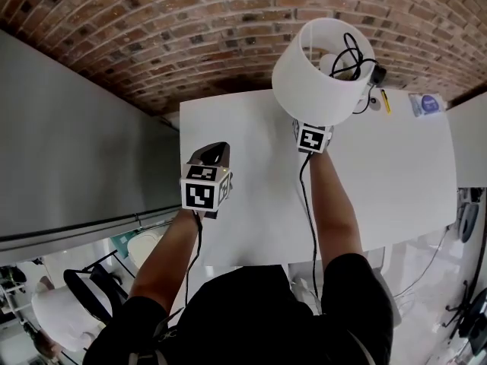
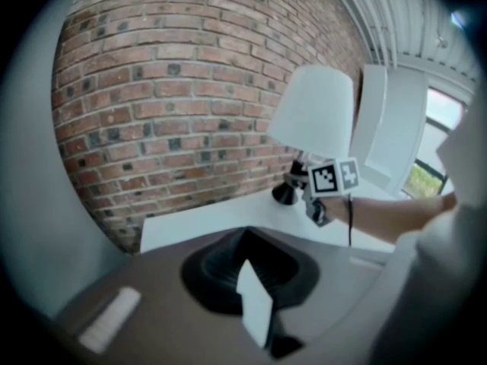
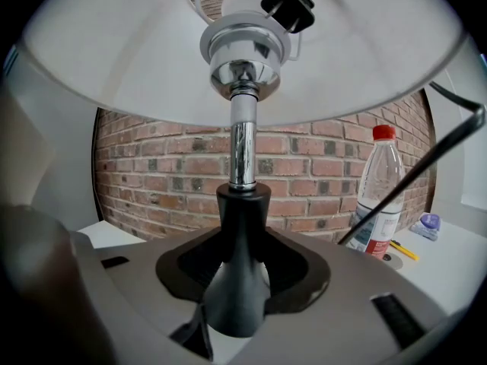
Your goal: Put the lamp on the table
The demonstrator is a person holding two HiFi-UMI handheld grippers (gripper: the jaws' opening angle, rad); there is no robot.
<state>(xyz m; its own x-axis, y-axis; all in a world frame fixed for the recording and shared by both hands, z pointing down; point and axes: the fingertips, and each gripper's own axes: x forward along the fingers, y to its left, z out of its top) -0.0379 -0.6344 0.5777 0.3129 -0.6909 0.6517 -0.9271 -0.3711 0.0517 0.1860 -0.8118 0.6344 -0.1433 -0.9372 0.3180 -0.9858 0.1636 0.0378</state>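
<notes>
**Lamp over the table, not yet let go**

One white table (image 1: 228,128) stands against the brick wall (image 1: 190,21), mostly bare. One lamp (image 1: 319,82) (white shade (image 2: 313,112), chrome stem (image 3: 242,147), black base (image 3: 240,280)) hangs upright above the far edge of the table. Its cord (image 1: 348,52) is bundled into the top of the shade. In the left gripper view the base sits right at the tabletop, but I cannot tell whether it touches.

Two grippers are in play. The right gripper (image 1: 313,139) is clamped on the narrow neck of the base, just under the stem. The left gripper (image 1: 211,158) hovers well apart over the near side of the table, jaws together with nothing between them.

The carrying looks almost done. What is left, as I judge it, is to settle the base flat and release it. Behind the lamp stand one plastic bottle (image 3: 378,196) and, smaller, one yellow pen (image 3: 403,249).
</notes>
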